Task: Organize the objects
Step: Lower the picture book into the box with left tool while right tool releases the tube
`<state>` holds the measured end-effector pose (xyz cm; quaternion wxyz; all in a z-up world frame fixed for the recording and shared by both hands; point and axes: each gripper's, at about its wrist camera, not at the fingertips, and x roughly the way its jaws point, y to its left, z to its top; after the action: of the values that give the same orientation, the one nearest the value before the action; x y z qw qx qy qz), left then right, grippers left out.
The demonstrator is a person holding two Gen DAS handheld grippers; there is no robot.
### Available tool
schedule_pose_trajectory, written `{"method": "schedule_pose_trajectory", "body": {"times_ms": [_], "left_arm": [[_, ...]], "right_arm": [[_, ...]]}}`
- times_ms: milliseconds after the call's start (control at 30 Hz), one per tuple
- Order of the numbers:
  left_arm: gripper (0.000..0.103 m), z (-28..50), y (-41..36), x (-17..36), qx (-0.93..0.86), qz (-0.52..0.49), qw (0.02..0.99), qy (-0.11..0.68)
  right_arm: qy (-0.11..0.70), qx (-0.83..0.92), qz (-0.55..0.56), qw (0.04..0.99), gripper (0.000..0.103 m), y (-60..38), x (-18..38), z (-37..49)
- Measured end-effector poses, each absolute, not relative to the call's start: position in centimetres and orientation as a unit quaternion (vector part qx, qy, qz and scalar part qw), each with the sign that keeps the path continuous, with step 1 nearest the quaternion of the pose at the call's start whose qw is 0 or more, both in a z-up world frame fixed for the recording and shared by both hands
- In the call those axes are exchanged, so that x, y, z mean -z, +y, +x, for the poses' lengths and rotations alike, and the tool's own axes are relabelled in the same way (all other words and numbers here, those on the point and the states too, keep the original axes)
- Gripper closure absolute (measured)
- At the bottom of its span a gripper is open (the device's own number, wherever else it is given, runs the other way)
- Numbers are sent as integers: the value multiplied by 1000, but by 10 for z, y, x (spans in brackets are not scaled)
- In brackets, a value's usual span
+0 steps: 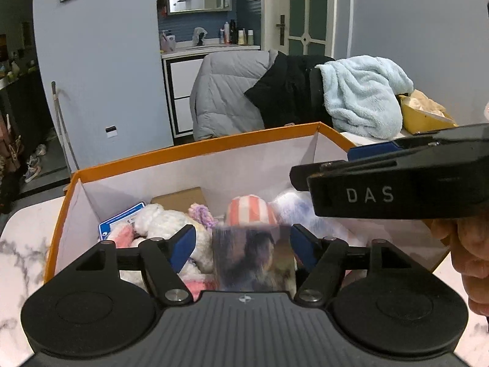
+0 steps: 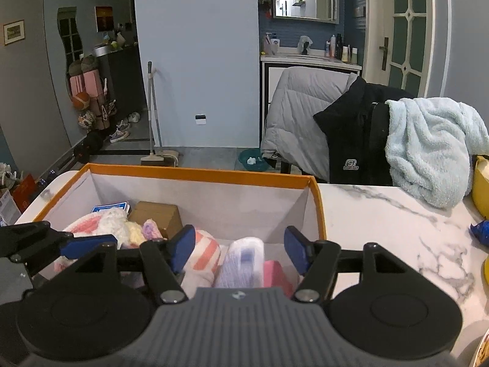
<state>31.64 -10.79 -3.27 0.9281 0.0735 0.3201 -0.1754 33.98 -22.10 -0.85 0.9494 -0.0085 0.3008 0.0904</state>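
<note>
An orange box (image 1: 195, 150) (image 2: 195, 174) with white inner walls stands on the marble table and holds soft toys, a pink-and-white striped item (image 1: 250, 211) (image 2: 204, 253), a small brown carton (image 2: 156, 214) and a pink block (image 2: 275, 275). My left gripper (image 1: 243, 244) is open over the box. A blurred dark picture packet (image 1: 253, 260) lies between its fingers, clear of both pads. My right gripper (image 2: 240, 247) is open over the box's right half, above a blurred clear-wrapped bluish pack (image 2: 244, 260) that no pad touches. Each gripper shows in the other's view: right gripper (image 1: 330, 165), left gripper (image 2: 58, 238).
The marble table (image 2: 382, 223) stretches right of the box. A light-blue towel (image 2: 428, 146) and a yellow bowl (image 2: 479, 189) sit at its far right. Behind stands a chair draped with a grey jacket (image 2: 299, 113) and a black one. A hand (image 1: 470, 260) holds the right gripper.
</note>
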Motion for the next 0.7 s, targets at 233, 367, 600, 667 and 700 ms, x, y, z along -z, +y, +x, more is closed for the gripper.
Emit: {"method": "schedule_pose_trajectory", "body": {"times_ms": [233,367,600,667,700], "left_arm": [[21,309,-104,25,168,80,930,316],[21,304,-101,19,162,88,932,312],[20,292,-93,29,138,124,918,351],[14,281,-88,29,141,130,922,336],[11,278,-85,28,133,123,924,338]], "right_arm": [[306,-92,-12,947,37,-219,8,334],[305,-93,-14,948,37,-216,4,329],[370,-96,-41,923,38,-206,21,320],[395,-109,-25,912,40,-206,28,317],[407,-115,-5,906,40,-208,28,316]]}}
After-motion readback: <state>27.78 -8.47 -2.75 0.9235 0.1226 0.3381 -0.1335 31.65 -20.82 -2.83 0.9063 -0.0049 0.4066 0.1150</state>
